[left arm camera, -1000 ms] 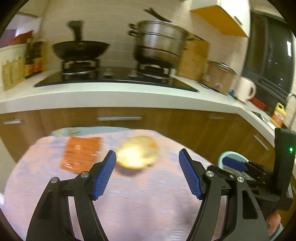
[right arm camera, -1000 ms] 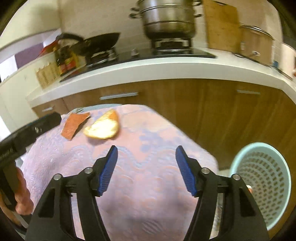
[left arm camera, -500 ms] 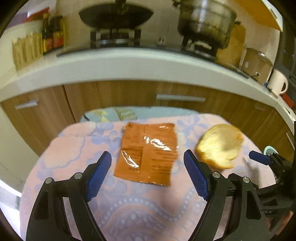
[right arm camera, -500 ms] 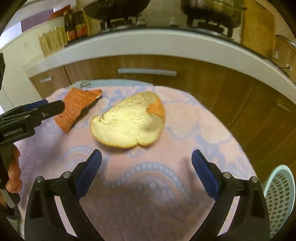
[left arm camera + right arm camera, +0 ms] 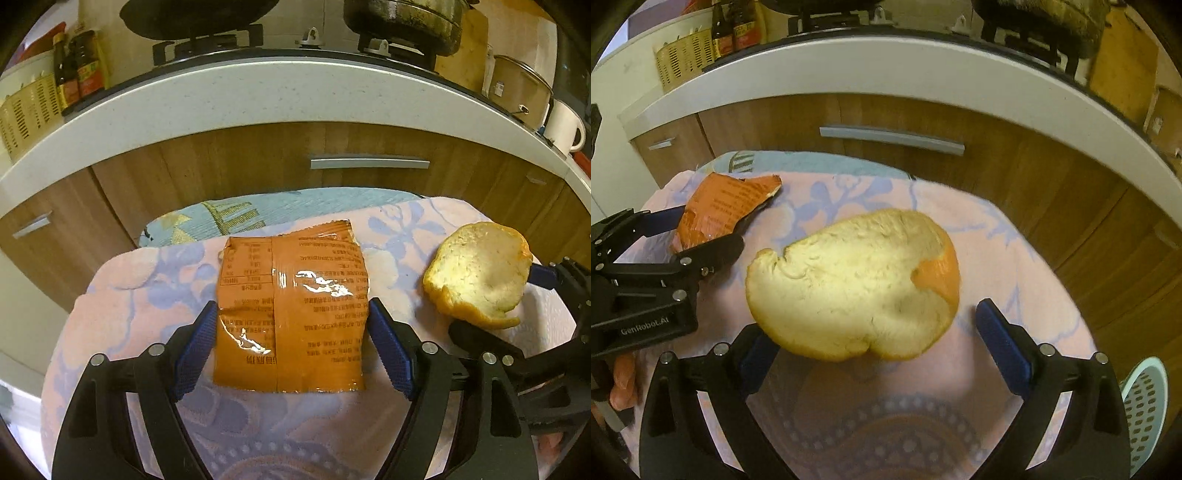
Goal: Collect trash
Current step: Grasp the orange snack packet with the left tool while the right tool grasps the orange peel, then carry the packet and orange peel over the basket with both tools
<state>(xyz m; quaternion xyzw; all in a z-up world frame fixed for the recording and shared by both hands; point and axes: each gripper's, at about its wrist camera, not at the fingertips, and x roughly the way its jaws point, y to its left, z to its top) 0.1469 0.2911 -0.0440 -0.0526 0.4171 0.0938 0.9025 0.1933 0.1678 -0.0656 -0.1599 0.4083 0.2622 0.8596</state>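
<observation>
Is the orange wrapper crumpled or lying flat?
Flat: the orange wrapper lies spread on the pink cloth, back seam up, only slightly wrinkled.

The wrapper (image 5: 291, 317) was glossy, crinkled orange plastic film; the peel (image 5: 849, 288) showed matt, pithy white inside; the cloth (image 5: 129, 317) looked soft, embossed; the cabinets (image 5: 229, 166) were smooth wood, handles (image 5: 369, 162) brushed metal.
</observation>
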